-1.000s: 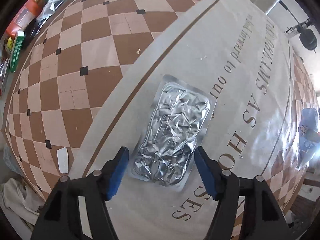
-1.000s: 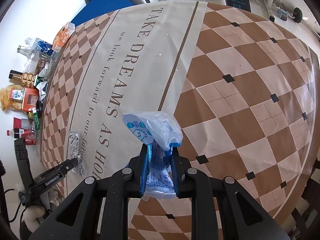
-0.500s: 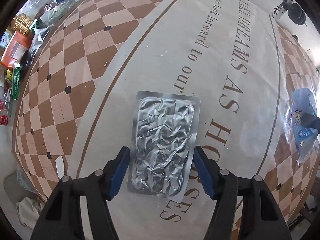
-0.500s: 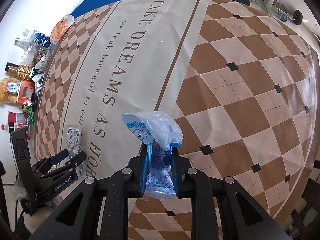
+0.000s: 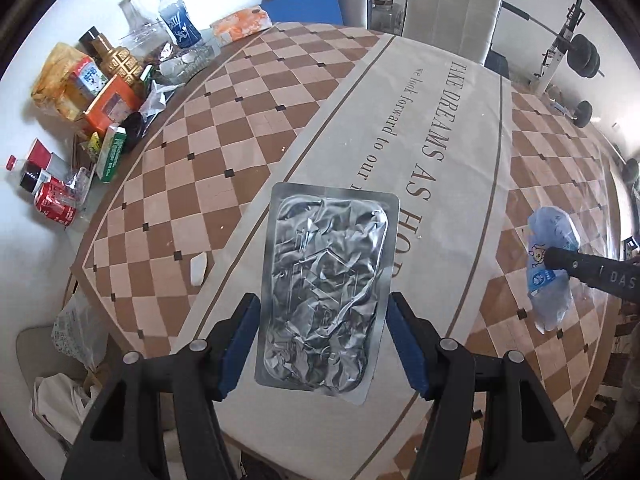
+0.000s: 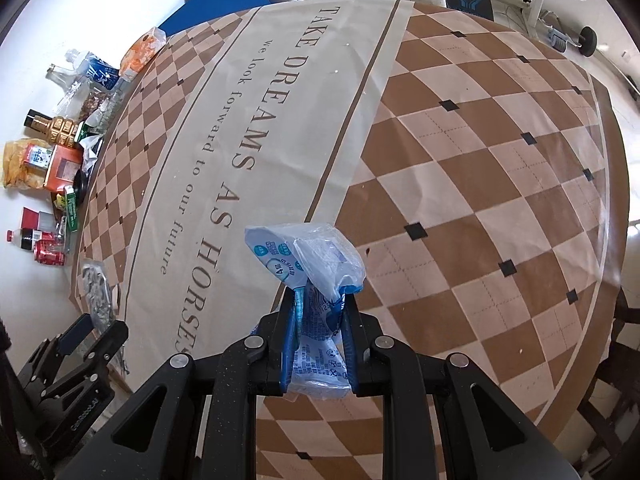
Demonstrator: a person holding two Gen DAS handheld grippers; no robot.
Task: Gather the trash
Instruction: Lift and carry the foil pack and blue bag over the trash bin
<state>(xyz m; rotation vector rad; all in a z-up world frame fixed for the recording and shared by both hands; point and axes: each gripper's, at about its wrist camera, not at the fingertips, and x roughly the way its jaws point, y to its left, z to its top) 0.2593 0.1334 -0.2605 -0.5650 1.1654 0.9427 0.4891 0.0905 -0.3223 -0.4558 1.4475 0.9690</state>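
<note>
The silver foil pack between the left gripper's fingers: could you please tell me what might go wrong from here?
1. The foil pack looks held only by its thin edges in the left gripper; it might buckle or slip out.
2. It hangs at the edge of the table, so a drop could land on the floor.
3. The blue plastic bag bulges loosely above the right gripper and could work free.
</note>
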